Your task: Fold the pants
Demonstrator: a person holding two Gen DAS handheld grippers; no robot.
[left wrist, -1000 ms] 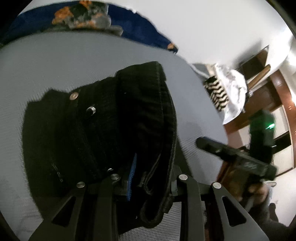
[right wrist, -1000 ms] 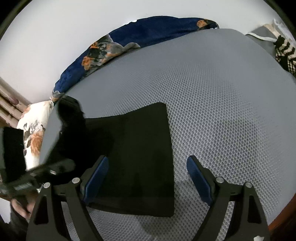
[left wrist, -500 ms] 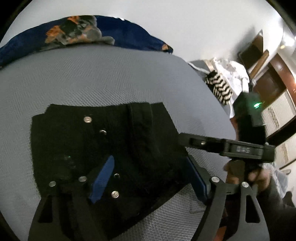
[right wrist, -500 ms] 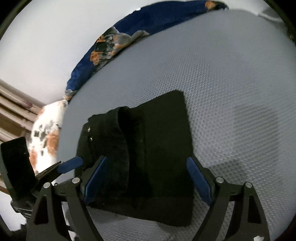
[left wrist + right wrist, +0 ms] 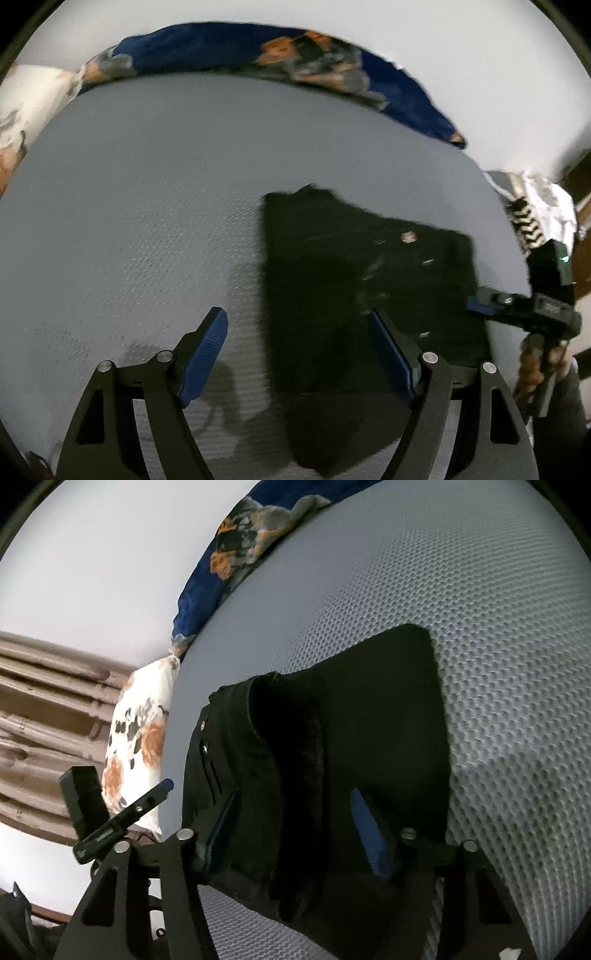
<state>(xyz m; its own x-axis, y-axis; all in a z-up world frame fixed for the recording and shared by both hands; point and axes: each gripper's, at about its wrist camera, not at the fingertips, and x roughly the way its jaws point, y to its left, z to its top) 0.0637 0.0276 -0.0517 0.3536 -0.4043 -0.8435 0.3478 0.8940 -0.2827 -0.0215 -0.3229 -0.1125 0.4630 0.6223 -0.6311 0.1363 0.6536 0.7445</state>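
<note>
Grey mesh mattress (image 5: 147,192) under me, folded black denim pants (image 5: 354,280) lying mid-bed. Thick, floppy, heavy-ish; best grabbed at the waistband. My right claw (image 5: 291,834) just closing round that edge, left claw (image 5: 299,354) wide open, empty.

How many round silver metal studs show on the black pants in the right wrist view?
2: both on the folded black denim pants, near their left edge, one stud above the other. More may be hidden in the folds.
</note>
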